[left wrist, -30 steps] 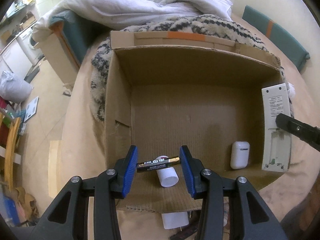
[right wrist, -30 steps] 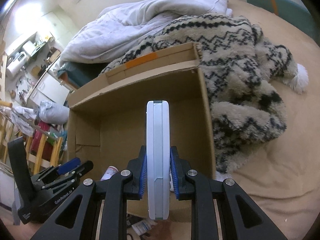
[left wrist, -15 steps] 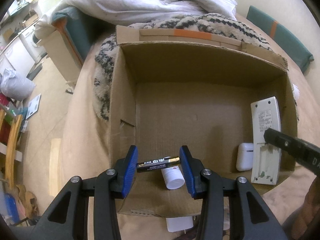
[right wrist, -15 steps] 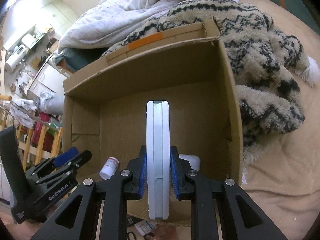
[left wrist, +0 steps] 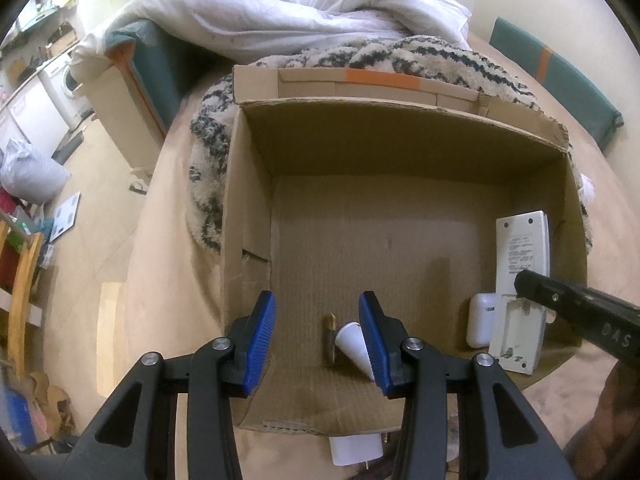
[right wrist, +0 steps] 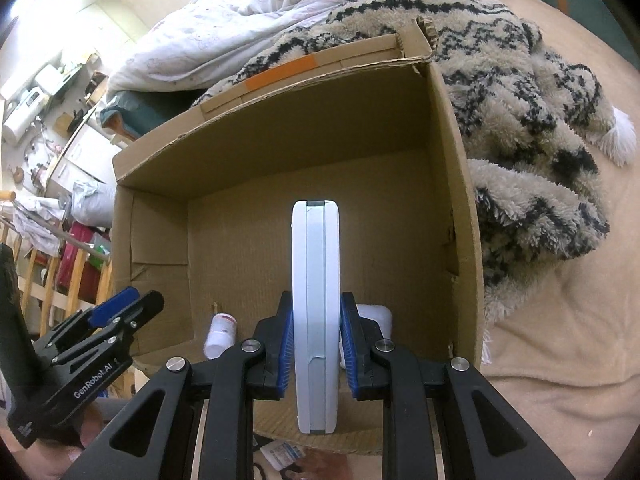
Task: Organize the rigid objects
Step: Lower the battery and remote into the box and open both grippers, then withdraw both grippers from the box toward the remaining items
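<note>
Battery (left wrist: 329, 338) lies on box floor below the open left claw (left wrist: 316, 340).

I count one cardboard box (left wrist: 256, 208). Inside: one battery (left wrist: 329, 338), one small white bottle (left wrist: 352, 343), one white earbud case (left wrist: 481, 320), one white remote (left wrist: 520, 276). Four items total in box. Two tongs (left wrist: 316, 340) (right wrist: 316, 350) mine. On bed: one patterned fleece blanket (right wrist: 520, 92), one white duvet (left wrist: 280, 12).

"GenRobot.AI" stands in white on the left tool (right wrist: 124, 312). The label print on the remote (left wrist: 520, 256) is too small to read.
</note>
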`<state>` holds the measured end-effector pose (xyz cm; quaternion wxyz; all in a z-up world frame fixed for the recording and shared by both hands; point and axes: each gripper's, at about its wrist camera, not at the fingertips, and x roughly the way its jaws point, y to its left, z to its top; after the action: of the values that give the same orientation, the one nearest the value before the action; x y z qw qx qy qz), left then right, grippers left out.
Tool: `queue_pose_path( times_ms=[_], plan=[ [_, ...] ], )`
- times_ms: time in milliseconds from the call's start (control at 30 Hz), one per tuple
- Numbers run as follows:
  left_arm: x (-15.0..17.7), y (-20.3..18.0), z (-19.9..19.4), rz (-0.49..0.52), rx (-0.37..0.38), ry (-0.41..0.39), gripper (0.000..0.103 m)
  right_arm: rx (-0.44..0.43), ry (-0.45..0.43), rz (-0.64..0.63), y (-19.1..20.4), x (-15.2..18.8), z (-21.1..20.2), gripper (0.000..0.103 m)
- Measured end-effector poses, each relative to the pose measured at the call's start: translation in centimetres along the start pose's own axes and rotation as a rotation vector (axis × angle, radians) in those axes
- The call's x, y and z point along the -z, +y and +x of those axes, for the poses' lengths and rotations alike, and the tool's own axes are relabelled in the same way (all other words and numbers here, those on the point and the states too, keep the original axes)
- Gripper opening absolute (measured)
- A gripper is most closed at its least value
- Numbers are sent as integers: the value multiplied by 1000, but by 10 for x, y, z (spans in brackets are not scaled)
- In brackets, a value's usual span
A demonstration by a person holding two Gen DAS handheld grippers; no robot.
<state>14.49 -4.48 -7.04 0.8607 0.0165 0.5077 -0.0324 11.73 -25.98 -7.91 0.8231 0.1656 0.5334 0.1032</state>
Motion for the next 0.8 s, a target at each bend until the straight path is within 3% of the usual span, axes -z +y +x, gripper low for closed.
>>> queue_pose_path(
  times_ms=[133,200,333,400,433,467,600,800],
  plan=[
    [0,-1,-3,2,12,-7,41,14,-7,-10,1,0,-2,23],
    [0,-1,-4,1,21,-6,57,23,-37,-21,2,-2,-8,23],
    [-1,-2,-9,-7,36,-27,62,50,-98,-22,0,-6,-22,25],
    [-1,-3,-10,-3,29,-30,63,50,-106,-14,-2,-8,-24,37],
    [-1,-3,-9,-3,25,-29,63,46,-109,-8,-3,-9,-25,61],
    [-1,-3,-9,-3,22,-28,63,40,-116,-2,-4,-9,-26,78],
    [-1,-2,-9,-4,7,-30,63,10,-135,0,-4,-11,-31,79],
    [-1,3,-14,-21,-1,-44,63,3,-148,-1,-1,-11,-33,92]
  ],
)
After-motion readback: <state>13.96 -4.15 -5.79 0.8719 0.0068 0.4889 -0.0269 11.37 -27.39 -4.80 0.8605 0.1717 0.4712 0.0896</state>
